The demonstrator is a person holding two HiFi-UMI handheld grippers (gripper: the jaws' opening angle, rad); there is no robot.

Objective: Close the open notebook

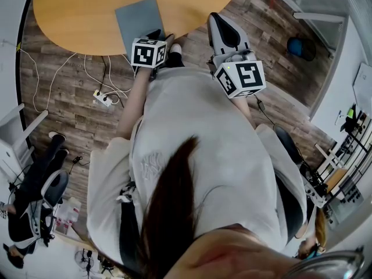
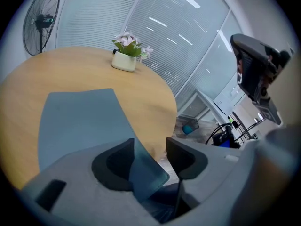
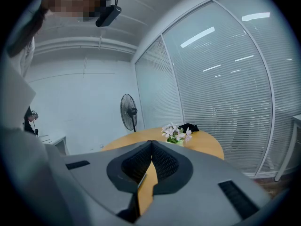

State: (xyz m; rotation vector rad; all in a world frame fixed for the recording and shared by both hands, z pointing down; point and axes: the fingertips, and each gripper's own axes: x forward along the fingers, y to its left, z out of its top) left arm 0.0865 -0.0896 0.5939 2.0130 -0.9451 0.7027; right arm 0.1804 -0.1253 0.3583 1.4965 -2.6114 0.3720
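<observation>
A grey-blue notebook [image 1: 138,21] lies flat on the round wooden table [image 1: 75,16], plain cover up. One of its corners sticks out over the table's near edge. In the left gripper view that corner [image 2: 146,171] sits between the jaws of my left gripper [image 2: 149,147], which stand open and wide apart, with the corner lying closer to the left finger [image 2: 123,161]. In the head view the left gripper's marker cube [image 1: 149,52] hangs just over the table edge. My right gripper [image 3: 151,147] is shut with nothing between its jaws, held off to the right of the table, its cube [image 1: 241,77] in front of the person's chest.
A white pot of flowers [image 2: 125,59] stands at the far side of the table. A black office chair [image 1: 226,35] is just right of the table. A standing fan [image 2: 41,25], a power strip with cables [image 1: 103,99] and another chair [image 1: 35,196] occupy the floor.
</observation>
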